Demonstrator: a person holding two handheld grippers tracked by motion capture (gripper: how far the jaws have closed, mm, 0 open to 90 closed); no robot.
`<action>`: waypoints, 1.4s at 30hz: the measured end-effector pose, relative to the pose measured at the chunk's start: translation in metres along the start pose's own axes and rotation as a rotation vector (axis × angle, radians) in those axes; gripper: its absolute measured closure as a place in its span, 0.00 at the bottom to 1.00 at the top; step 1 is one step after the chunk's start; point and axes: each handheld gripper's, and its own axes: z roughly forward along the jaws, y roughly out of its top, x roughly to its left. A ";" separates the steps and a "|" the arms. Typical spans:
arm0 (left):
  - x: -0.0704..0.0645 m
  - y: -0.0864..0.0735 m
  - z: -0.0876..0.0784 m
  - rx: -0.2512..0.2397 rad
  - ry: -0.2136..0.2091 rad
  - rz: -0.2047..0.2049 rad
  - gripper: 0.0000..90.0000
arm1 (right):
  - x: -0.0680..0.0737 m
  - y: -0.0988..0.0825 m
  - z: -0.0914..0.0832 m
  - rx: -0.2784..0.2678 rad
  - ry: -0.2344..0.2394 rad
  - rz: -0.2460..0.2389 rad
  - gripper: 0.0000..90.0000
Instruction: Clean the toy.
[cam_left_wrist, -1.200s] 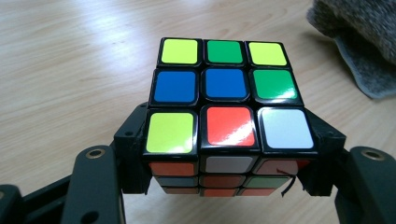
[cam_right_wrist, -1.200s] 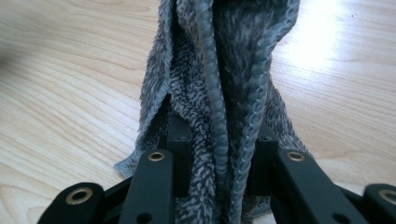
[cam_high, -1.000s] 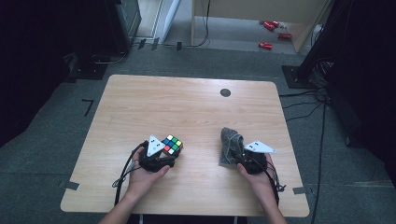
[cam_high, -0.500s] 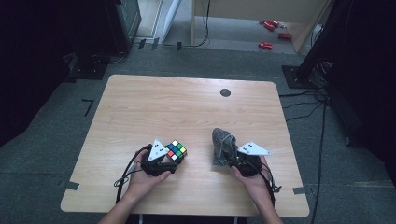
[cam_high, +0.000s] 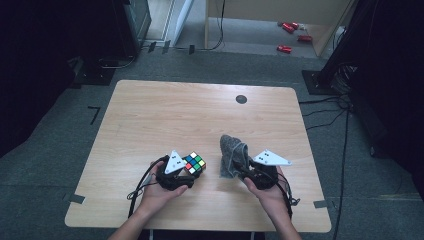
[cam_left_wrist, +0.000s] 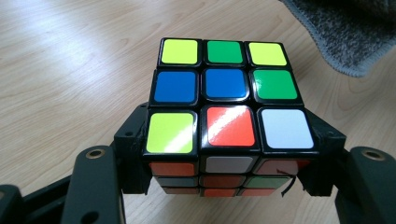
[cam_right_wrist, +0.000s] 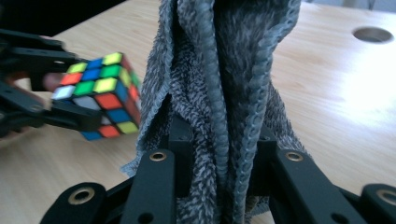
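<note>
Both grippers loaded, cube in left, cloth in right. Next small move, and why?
Probably bring the right gripper sideways so the grey cloth meets the cube. The left gripper clamps the cube just above the table, the cloth hangs bunched between the right jaws, and a gap separates the two; it looks like a wipe.

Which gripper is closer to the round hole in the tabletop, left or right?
Right. The right gripper, clamped on the grey cloth, sits almost straight below the hole in the high view. The left gripper, holding the Rubik's cube, is farther off to the left.
</note>
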 end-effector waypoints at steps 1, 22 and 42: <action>-0.002 0.001 0.001 0.001 0.002 0.007 0.39 | 0.003 0.002 0.000 -0.004 0.006 -0.008 0.78; -0.025 0.027 0.010 0.066 0.017 0.156 0.39 | 0.059 0.030 0.036 0.051 0.103 -0.114 0.79; -0.026 0.028 0.013 0.117 0.019 0.146 0.39 | 0.060 0.024 0.041 0.038 0.087 -0.097 0.80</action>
